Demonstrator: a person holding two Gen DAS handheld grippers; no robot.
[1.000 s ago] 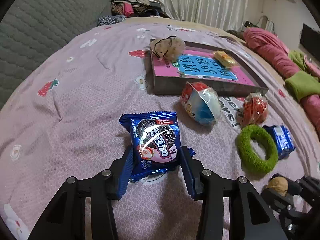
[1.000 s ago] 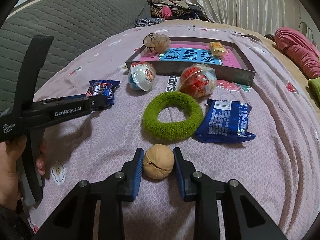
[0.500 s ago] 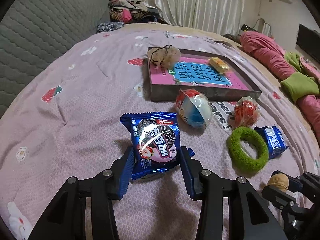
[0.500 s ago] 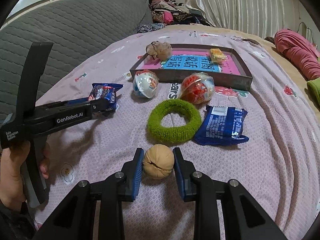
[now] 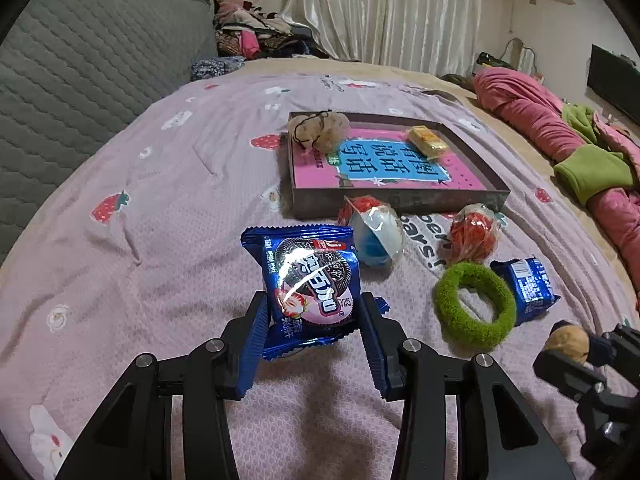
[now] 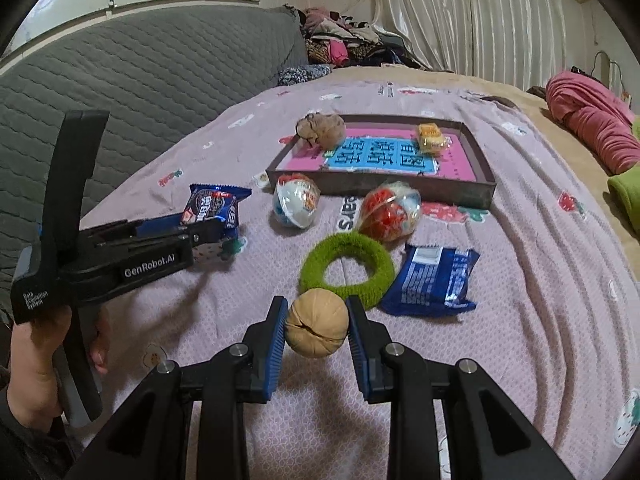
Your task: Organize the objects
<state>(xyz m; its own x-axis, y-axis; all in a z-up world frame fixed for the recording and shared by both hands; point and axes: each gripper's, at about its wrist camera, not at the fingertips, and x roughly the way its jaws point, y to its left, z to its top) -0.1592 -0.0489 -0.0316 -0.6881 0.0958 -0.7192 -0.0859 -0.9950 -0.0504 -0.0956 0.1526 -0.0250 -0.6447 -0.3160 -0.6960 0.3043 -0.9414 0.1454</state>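
My left gripper (image 5: pixel 314 322) is shut on a blue cookie packet (image 5: pixel 306 276), held above the pink bedspread; the same packet (image 6: pixel 212 208) shows at the left in the right wrist view. A tan walnut (image 6: pixel 316 326) sits clamped in my right gripper (image 6: pixel 317 330), lifted off the bed, and appears small (image 5: pixel 566 344) at the left view's right edge. Farther back lies a shallow box (image 5: pixel 400 200) (image 6: pixel 380 182) with a pink and blue printed bottom, holding a beige pouf (image 5: pixel 320 130) and a yellow snack (image 5: pixel 426 140).
On the bedspread between me and the box lie a green fuzzy ring (image 6: pixel 346 268), a second blue packet (image 6: pixel 434 280), a blue wrapped ball (image 6: pixel 296 200) and a red wrapped ball (image 6: pixel 390 210). A grey quilted headboard (image 6: pixel 140 80) stands left; pink bedding (image 5: pixel 540 120) lies right.
Both grippers have risen off the bed with the packet and walnut still held; the box and loose items now sit lower and farther in both views.
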